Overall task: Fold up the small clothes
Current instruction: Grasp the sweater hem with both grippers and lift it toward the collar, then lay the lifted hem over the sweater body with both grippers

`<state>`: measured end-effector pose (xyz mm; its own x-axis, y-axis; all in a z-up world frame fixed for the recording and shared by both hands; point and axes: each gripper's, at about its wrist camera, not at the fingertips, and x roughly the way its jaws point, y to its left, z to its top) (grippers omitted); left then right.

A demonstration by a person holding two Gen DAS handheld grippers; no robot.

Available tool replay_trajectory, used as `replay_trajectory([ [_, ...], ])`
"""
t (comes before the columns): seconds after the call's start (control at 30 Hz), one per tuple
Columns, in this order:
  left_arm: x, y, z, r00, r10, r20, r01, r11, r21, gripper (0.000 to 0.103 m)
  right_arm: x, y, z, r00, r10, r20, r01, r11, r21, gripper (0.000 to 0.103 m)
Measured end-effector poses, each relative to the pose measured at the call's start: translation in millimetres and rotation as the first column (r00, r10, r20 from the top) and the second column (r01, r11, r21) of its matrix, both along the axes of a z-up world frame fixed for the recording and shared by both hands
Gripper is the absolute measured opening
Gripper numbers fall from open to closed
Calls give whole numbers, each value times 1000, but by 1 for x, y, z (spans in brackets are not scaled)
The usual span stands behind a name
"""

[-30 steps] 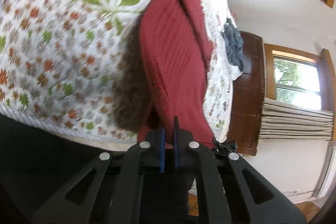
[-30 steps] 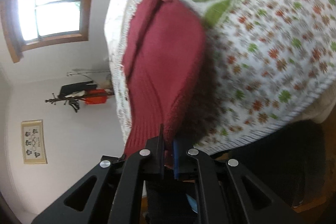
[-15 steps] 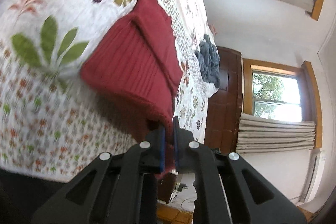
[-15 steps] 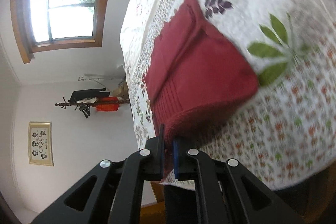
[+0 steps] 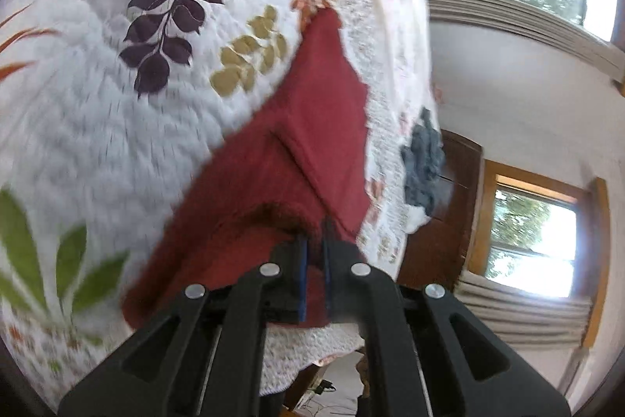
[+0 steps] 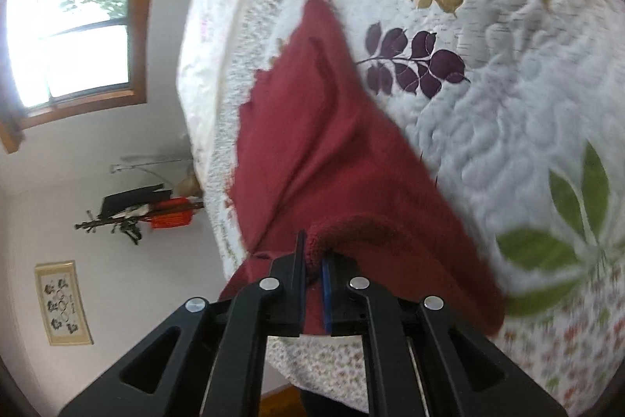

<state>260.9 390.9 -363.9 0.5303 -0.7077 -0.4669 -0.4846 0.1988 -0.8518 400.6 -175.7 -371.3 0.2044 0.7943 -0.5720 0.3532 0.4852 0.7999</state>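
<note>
Jaws on the left gripper are clamped right down on the near hem of the red knit garment, with a fold of the fabric pinched between the blue pads. From the left wrist view, the garment runs away from the jaws across the bed, getting narrower toward its far end, and there's a diagonal fold line across the middle of it. It's lying on a white quilted bedspread printed with leaves: purple and tan sprigs further out, big green ones on the near left. Off to the right, near the bed's edge, there's a crumpled grey-blue cloth, well apart from the red piece. Behind that you can see a dark wooden door and a window with a wooden frame.

Right wrist view is pretty much the mirror of it. The right gripper is also closed on the thick rolled hem of the same garment, fabric bunched up between the jaws. The red piece stretches away up the bed, leafy bedspread to the right of it. On the left there's a coat rack with dark and orange stuff on it, a framed picture on the wall and another window.
</note>
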Motion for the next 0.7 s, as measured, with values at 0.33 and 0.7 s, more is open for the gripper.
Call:
replay_trajectory([
  [0.33, 25, 11, 33, 990, -89, 109, 66, 978, 198, 63, 29, -14, 9, 995, 23, 95, -17, 997, -69, 25],
  [0.7, 34, -18, 2, 943, -327, -54, 318, 849, 422, 72, 23, 30, 6, 935, 310, 170, -218, 884, -414, 47],
])
